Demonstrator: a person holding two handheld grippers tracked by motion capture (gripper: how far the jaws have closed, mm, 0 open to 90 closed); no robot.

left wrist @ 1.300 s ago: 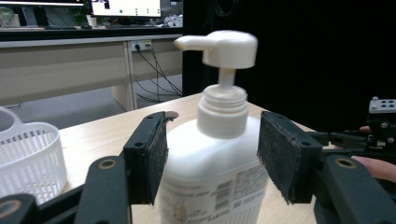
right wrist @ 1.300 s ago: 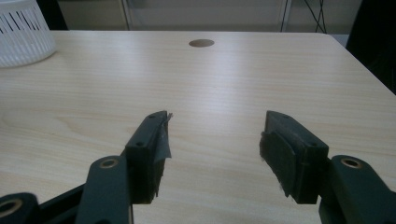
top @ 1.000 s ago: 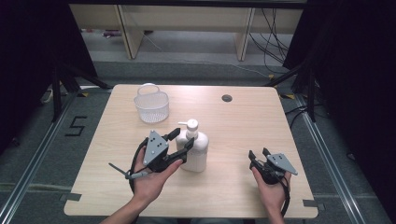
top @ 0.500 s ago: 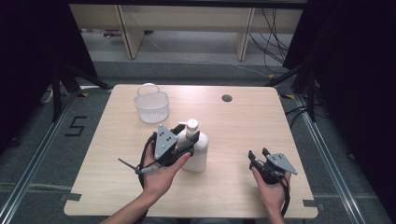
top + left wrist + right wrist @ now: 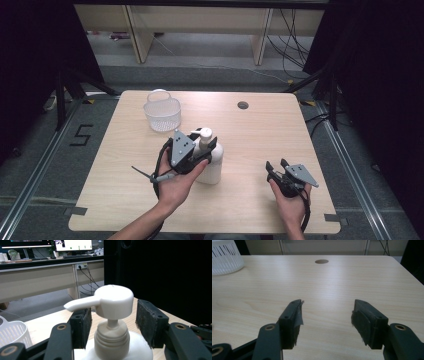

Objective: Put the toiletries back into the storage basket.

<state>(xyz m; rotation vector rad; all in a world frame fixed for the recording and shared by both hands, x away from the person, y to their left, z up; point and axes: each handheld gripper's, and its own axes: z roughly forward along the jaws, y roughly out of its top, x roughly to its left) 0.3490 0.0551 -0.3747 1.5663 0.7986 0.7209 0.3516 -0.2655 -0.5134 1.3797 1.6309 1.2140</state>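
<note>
My left gripper sits around the neck of the pump bottle, which stands upright on the table right in front of my left hand. In the left gripper view the bottle's ribbed collar and thin pump stem rise between my two jaws, with the white pump head just above them and its spout pointing off to the left, over the left pad. My jaws have just been closing, with the bottle's neck between them. They stand about half open. There is a visible gap between the right pad and the collar; the left pad is very near the collar, but I cannot tell whether it touches. So I have no hold on the bottle yet.

Beyond my left gripper, farther up the table and a little to its left, stands the white basket; its slotted wall also shows at the lower left of the left gripper view.

My right gripper rests low over the table, well apart from the bottle, off to its right. Its jaws stand wide open with nothing between them, just bare wood ahead. Far past them I see the round hole in the tabletop, and the basket at the far left.
</note>
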